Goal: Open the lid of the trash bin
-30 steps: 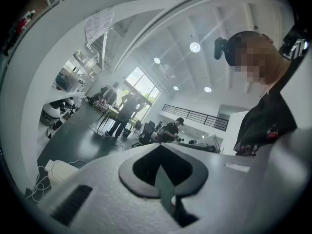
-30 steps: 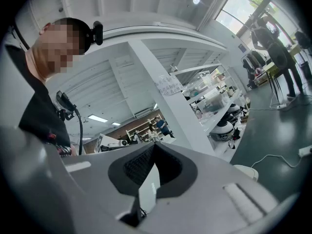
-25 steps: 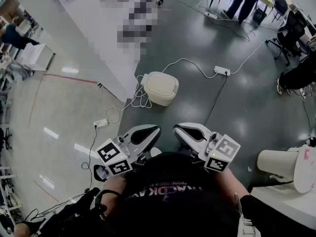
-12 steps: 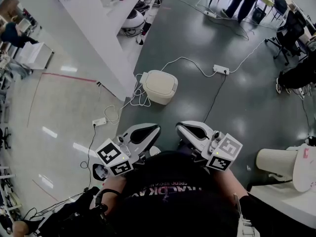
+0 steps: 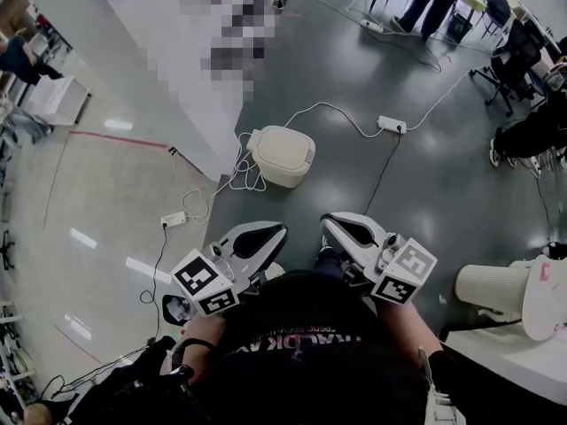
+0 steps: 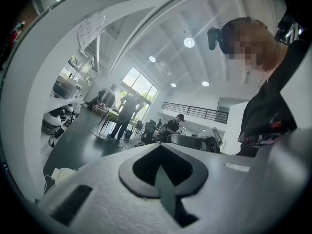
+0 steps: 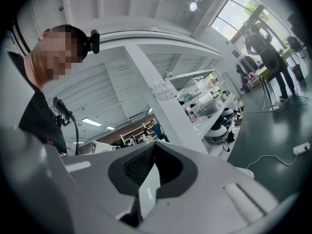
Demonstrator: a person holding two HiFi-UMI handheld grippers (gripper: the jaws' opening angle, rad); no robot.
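Trash bin [image 5: 283, 156]: cream plastic, rounded box, smooth domed lid down. Sits on glossy dark floor [image 5: 443, 184]. Left gripper [image 5: 262, 236], right gripper [image 5: 344, 229]: white moulded shells, jaws closed on nothing; bin at their 12 o'clock, well apart.

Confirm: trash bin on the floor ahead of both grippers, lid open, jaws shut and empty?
Wrong on the lid: head view shows the trash bin lid closed. Rest stands: on the floor ahead of left gripper and right gripper, jaws shut and empty.
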